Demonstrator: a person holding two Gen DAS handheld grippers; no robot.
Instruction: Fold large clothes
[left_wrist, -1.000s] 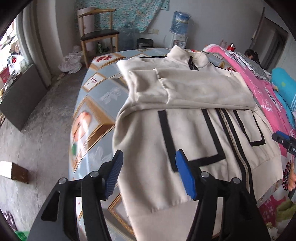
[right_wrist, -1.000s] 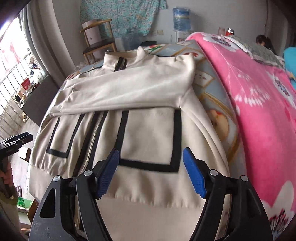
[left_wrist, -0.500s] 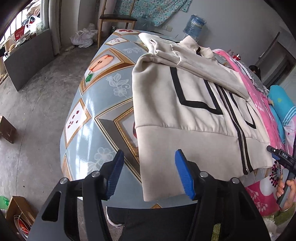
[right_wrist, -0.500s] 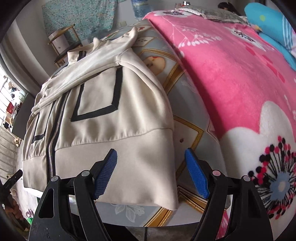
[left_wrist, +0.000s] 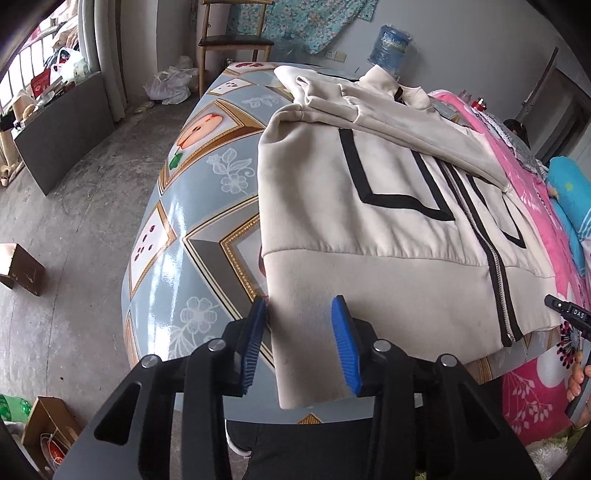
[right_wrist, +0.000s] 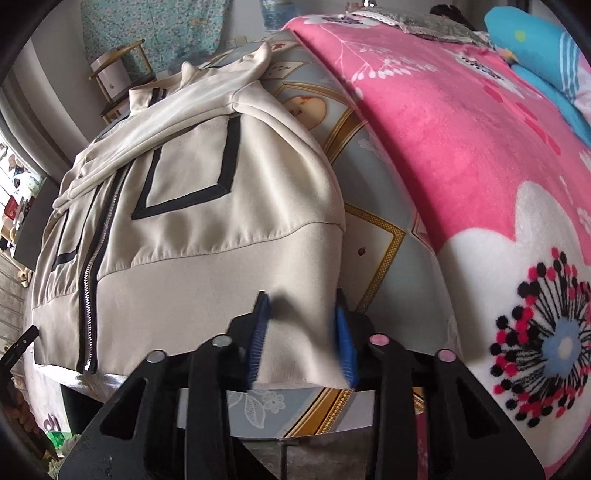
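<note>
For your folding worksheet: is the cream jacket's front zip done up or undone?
Done up. The cream black-trimmed jacket lies flat, and its metal zip runs closed from hem upward; its top end is hidden under the folded-over sleeves.

Daylight from window (left_wrist: 55, 66), fisheye edges warped, right view w/ motion blur.

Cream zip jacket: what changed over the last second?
Both grippers came back from over the chest panels to the hem of the cream zip-up jacket with black trim. Left gripper and right gripper have just been closing, one hem corner between each one's pads. Jacket stays flat, sleeves folded across.
</note>
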